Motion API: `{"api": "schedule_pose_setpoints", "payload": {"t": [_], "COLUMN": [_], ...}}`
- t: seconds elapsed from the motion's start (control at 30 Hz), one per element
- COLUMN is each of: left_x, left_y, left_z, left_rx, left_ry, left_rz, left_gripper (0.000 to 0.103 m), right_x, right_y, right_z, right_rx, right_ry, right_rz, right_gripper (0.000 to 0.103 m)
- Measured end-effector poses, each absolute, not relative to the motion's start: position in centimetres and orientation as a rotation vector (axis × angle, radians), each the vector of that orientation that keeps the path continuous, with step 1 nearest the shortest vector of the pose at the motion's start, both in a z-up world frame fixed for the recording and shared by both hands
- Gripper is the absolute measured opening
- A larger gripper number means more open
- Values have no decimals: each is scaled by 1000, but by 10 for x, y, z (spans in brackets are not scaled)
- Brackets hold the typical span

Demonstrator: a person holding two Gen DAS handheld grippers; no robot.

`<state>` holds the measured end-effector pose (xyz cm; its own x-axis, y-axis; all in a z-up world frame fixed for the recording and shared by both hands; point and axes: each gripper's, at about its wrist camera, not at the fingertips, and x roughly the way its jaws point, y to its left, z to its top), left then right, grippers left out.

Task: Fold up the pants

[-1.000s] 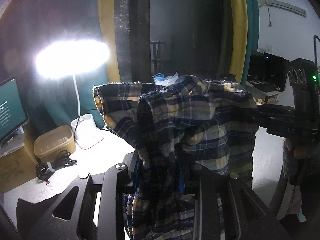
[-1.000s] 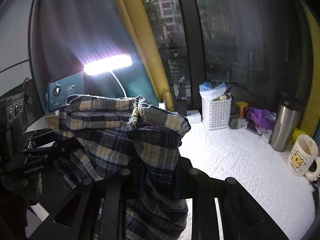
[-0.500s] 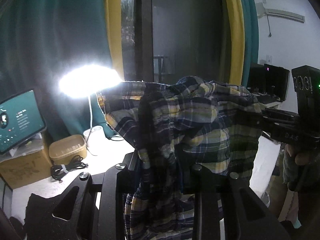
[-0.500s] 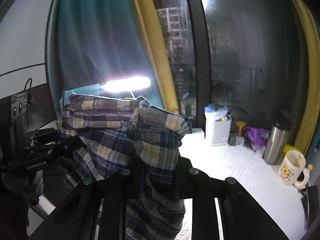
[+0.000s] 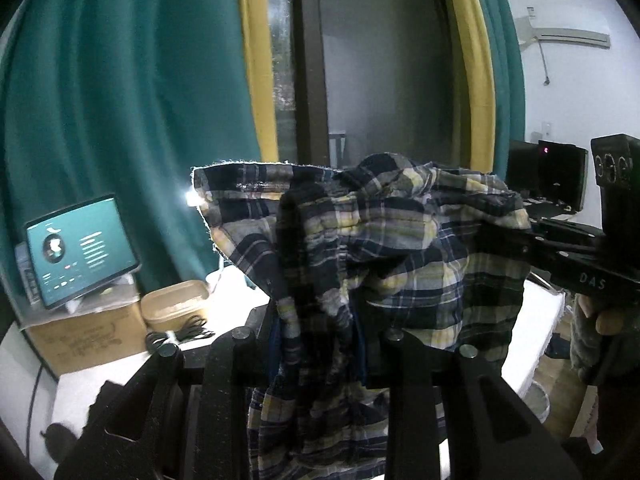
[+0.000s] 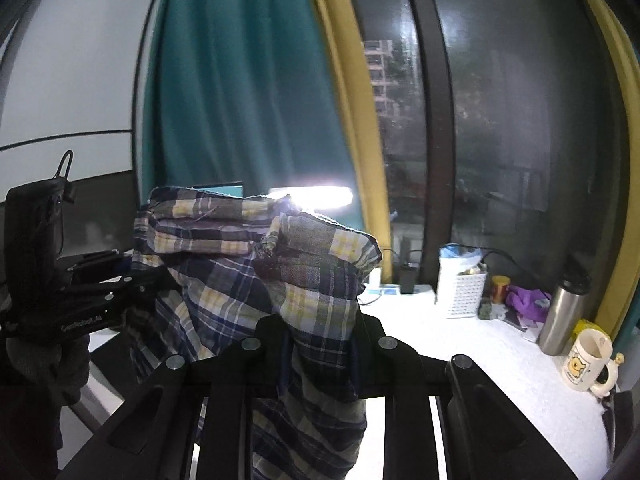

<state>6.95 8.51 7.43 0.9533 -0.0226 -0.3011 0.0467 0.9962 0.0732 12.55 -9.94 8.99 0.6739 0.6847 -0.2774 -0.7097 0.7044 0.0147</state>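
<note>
Plaid pants [image 5: 384, 256]: held in the air above the white table [image 6: 500, 364], bunched; left gripper [image 5: 320, 344] and right gripper [image 6: 320, 344] each clamped on cloth. Step, by judgement: lifting to straighten; next calls for spreading the grippers apart and lowering flat.

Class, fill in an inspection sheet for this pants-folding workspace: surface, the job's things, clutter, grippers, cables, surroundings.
Surface: white table, textured cover.
Job's things: plaid pants held bunched in the air, hanging down.
Clutter: mug, steel flask, white basket, tablet, beige box.
Grippers: left gripper and right gripper both shut on the pants.
Cables: coiled black cable.
Surroundings: teal curtain, dark window, lit lamp.
</note>
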Motion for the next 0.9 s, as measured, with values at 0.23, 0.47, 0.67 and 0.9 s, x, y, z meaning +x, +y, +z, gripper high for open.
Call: {"api": "schedule_pose_setpoints", "payload": {"t": [0.23, 0.47, 0.67, 0.9], "left_x": [38, 35, 54, 81], "left_y": [112, 141, 164, 190], "left_z": [68, 51, 26, -2], "left_rx": [69, 52, 37, 13], "left_ry": [308, 353, 430, 516], "left_rz": [24, 69, 80, 79], "left_gripper": [27, 27, 27, 27], "right_x": [114, 143, 174, 202], "right_y": [-62, -26, 4, 42], "right_z": [79, 52, 27, -9], "right_rx": [-109, -107, -109, -115], "right_ry": [299, 387, 466, 568], "right_rz": [859, 895, 901, 900], "right_gripper": [23, 23, 23, 23]}}
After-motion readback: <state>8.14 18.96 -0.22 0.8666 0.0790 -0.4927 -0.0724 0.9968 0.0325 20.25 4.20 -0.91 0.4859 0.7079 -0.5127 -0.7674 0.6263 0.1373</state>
